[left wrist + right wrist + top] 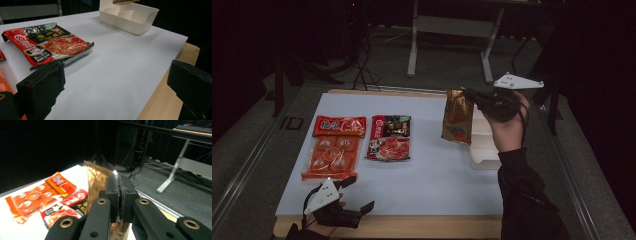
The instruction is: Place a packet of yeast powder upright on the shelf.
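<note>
A gold foil packet hangs in the air above the table's right side, with my right gripper shut on its top edge. In the right gripper view the jaws press together on the gold foil packet. Its lower edge hangs over the white tray. My left gripper rests near the front left edge of the table, its jaws open with nothing between them.
An orange snack packet and a red and black sauce packet lie side by side on the white mat. The white divided tray stands at the right edge. A desk frame stands beyond the table.
</note>
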A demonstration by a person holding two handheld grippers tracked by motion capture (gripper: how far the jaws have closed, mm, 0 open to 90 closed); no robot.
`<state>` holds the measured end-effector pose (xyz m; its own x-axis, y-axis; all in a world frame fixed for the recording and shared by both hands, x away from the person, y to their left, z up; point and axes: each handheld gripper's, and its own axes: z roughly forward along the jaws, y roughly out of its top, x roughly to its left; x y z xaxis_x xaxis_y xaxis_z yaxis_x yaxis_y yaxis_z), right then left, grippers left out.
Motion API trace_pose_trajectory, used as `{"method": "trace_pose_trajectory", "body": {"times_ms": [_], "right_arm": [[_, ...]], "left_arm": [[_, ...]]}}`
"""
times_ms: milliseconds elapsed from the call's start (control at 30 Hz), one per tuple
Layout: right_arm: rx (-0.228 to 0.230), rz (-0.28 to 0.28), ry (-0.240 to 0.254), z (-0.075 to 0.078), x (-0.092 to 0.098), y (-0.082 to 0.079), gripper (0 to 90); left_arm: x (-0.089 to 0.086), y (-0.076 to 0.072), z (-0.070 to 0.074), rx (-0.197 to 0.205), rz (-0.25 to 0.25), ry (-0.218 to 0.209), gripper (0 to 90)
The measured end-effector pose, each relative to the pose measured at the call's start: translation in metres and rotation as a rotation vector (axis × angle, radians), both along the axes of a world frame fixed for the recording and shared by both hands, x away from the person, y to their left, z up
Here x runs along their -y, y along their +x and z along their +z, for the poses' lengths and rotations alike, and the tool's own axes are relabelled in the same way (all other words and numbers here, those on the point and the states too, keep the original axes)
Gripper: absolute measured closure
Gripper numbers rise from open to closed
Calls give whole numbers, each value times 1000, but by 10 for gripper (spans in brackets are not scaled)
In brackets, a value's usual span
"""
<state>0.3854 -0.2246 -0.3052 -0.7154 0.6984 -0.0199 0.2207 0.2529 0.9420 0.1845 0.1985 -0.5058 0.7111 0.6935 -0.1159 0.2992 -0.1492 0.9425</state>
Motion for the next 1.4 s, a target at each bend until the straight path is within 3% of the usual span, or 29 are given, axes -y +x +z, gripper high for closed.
{"method": "trace_pose_trajectory", "body": {"times_ms": [533, 733, 900, 967, 1267, 1400], "right_arm": [[2, -130, 24, 5, 46, 48, 876], [32, -160, 19, 0, 60, 66, 875], [27, -183, 25, -6, 69, 80, 876], [23, -184, 35, -8, 72, 85, 876], [9, -199, -4, -20, 81, 107, 876], [15, -171, -10, -25, 86, 119, 876]], "left_arm": [[-6, -6, -1, -3, 41, -3, 19], [-6, -7, -1, -6, 47, 1, 19], [-6, -8, -1, -7, 52, 7, 19], [-6, -8, -1, -9, 52, 8, 19], [-7, -10, -1, -12, 62, 15, 19], [-7, -11, -2, -14, 69, 12, 19]]}}
